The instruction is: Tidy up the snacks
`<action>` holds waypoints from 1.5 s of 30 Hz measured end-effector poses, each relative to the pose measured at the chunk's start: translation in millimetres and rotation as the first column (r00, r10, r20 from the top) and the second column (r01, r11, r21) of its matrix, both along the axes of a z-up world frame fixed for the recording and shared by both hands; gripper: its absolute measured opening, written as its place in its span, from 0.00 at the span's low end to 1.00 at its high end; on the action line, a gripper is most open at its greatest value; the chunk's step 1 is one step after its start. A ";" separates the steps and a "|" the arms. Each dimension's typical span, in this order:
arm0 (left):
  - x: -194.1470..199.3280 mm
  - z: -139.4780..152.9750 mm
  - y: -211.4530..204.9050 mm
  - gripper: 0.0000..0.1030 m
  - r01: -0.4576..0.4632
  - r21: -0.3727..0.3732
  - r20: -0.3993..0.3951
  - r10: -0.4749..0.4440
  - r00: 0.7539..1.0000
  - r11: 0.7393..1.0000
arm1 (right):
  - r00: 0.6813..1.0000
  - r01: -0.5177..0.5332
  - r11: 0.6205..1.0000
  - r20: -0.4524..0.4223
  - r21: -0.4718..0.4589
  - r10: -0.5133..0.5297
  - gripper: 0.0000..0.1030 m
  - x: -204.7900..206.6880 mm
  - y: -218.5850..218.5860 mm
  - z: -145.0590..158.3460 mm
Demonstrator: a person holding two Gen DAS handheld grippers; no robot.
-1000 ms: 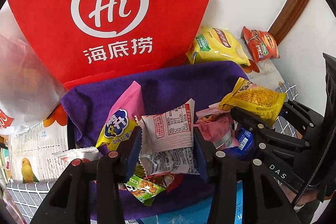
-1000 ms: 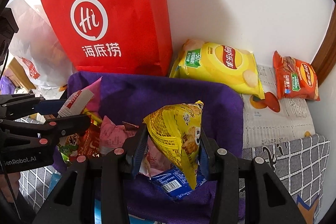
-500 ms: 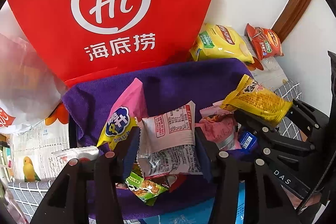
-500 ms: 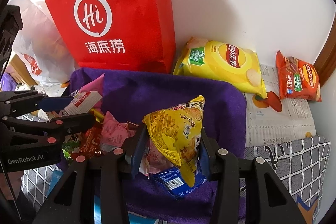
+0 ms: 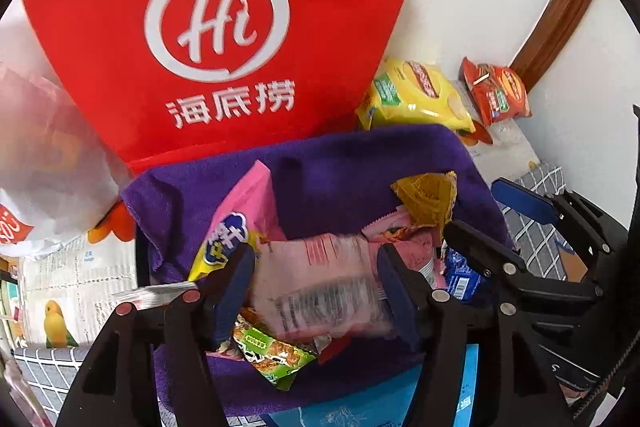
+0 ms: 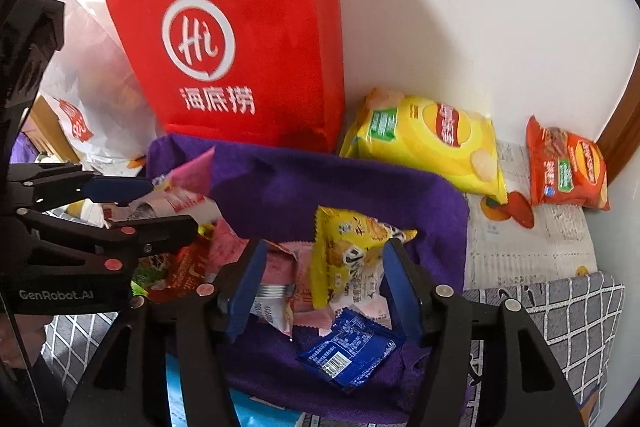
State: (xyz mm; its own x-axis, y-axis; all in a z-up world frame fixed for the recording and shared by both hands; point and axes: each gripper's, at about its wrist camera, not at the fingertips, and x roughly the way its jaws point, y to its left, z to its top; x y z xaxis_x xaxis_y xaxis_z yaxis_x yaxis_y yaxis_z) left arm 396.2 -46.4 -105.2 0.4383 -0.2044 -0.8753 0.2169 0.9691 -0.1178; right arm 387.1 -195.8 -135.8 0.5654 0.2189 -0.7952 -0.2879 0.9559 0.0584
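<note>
Right wrist: right hand-held gripper just spread, crinkled yellow foil snack packet loose between; left hand-held gripper likewise parted, blurred pale pink packet seemingly released.

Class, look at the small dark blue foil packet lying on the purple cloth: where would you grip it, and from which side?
Grip the small dark blue foil packet across its crimped corner at the barcode end, coming from above on the near side. It lies flat on the purple cloth, and that end looks clear of the pink packets overlapping its far edge.
</note>
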 end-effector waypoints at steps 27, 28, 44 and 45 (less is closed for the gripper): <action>-143.5 90.8 40.9 0.79 -0.104 -0.025 0.219 0.107 0.970 0.994 | 0.980 0.116 0.991 0.154 0.065 -0.124 0.65 -133.2 1.3 108.3; -154.2 92.9 40.7 0.79 -0.106 -0.019 0.228 0.107 0.968 0.994 | 0.979 0.123 0.990 0.155 0.063 -0.132 0.65 -140.2 -0.2 110.7; -282.7 119.6 33.9 0.88 -0.152 -0.018 0.364 0.148 0.920 0.988 | 0.965 0.165 0.984 0.195 0.066 -0.175 0.79 -273.7 -16.0 130.2; -290.7 119.3 33.8 0.88 -0.156 -0.022 0.366 0.153 0.918 0.988 | 0.963 0.166 0.984 0.203 0.069 -0.176 0.85 -280.4 -16.4 130.8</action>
